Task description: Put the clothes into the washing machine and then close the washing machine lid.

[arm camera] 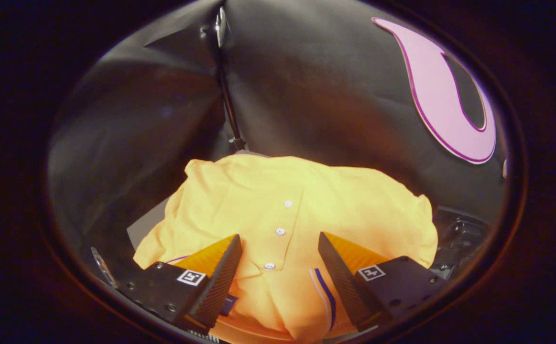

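Gripper (278, 246) sits low over the shirt, fingers spread wide apart, nothing pinched between them. Black ribbed pads (220, 282) face inward, each finger block carrying a small square marker. Between the fingers: the yellow polo shirt (278, 200), collar end nearest, with a blue and white stripe (325, 296) on the collar edge by the right finger. Three white buttons (280, 231) run up the placket just ahead of the fingertips. Shirt lies crumpled, spreading beyond both fingers, on a pale flat surface (146, 224) that peeks out at its left. Cannot tell whether fingers touch the fabric. Beyond the shirt, a thin dark pole (227, 102) stands against the booth wall.
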Demonstrator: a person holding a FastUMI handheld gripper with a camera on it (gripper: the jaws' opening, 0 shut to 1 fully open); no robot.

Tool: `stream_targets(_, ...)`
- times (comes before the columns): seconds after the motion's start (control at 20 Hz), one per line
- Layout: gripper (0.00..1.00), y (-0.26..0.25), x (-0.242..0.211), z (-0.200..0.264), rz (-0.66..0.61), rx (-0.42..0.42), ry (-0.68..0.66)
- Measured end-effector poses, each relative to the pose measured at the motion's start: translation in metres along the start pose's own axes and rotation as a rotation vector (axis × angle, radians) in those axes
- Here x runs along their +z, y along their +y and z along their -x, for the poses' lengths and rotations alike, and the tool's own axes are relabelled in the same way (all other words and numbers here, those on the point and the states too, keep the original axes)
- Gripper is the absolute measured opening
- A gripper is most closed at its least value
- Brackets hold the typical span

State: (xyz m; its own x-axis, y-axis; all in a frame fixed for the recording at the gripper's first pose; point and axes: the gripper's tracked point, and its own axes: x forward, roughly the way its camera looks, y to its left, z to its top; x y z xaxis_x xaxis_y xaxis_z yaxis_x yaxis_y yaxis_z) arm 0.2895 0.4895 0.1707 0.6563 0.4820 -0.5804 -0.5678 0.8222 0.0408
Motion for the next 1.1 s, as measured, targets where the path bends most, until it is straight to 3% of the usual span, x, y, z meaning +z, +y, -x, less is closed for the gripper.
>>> stream_targets(0.55,0.95,-0.002,0.001,0.002,-0.038,-0.060,0.028)
stream_targets(0.75,0.64,-0.002,0.004,0.001,-0.036,-0.072,0.033)
stream_targets(0.8,0.50,-0.003,0.005,0.001,-0.033,-0.071,0.035)
stream_targets(0.85,0.45,-0.005,0.005,0.004,-0.038,-0.074,0.034)
stream_targets(0.9,0.28,-0.006,0.008,0.006,-0.054,-0.071,0.030)
stream_targets(1.0,0.08,-0.009,0.005,0.012,-0.083,-0.052,0.021)
stream_targets(1.1,0.01,-0.013,0.002,0.017,-0.111,-0.046,0.014)
